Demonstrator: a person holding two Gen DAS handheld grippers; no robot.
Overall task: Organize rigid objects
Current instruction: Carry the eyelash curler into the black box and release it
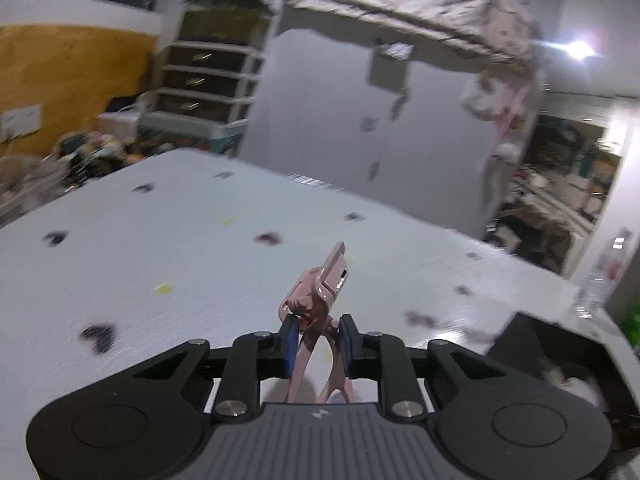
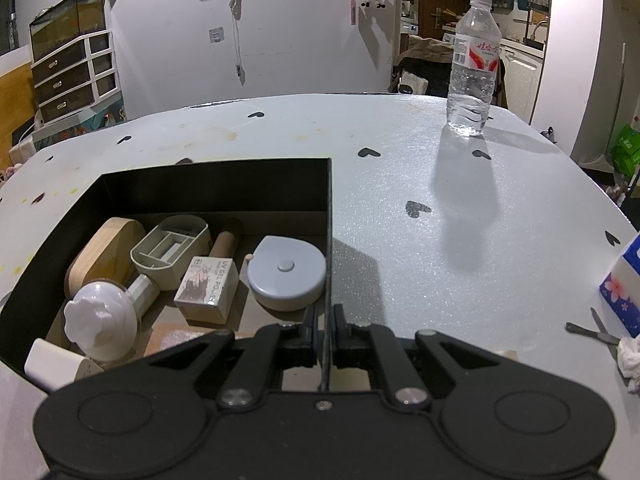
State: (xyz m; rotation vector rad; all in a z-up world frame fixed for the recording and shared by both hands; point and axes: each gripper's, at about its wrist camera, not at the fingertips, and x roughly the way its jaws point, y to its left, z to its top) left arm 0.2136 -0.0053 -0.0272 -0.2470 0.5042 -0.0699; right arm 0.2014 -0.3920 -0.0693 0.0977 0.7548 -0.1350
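1. A pink eyelash curler [image 1: 316, 300] sits clamped between the jaws of the left gripper [image 1: 318, 338], low in the centre of the left wrist view; its handles run back toward the camera and its curved head points up and away, raised clear of the counter [image 1: 200, 248].
2. The jaws of the right gripper [image 2: 325, 334] are narrowed onto the right-hand wall of a black box [image 2: 329, 216], pinching the thin edge between the pads, at the lower centre of the right wrist view.
3. Inside the box, at the left of that view, lie a grey round tape measure [image 2: 286, 278] beside the gripped wall, a small UV gel polish carton [image 2: 208, 288], a beige divided tray [image 2: 172, 250], a wooden oval piece [image 2: 104, 256], a brown tube [image 2: 224, 242] and a white knob-topped item [image 2: 100, 316].
4. A corner of the same box shows at the lower right of the left wrist view, just beside the left gripper.
5. A clear water bottle [image 2: 474, 68] stands upright at the upper right of the right wrist view, well apart from the box.
6. At the right edge lie a tissue pack [image 2: 624, 284], slim metal scissors or tweezers [image 2: 592, 334] and a crumpled white tissue [image 2: 630, 360].
7. The counter is pale grey with small dark heart marks and yellowish stains.
8. Behind it are a white wall, a drawer unit [image 2: 72, 76] at the upper left, and a cluttered doorway at the upper right.
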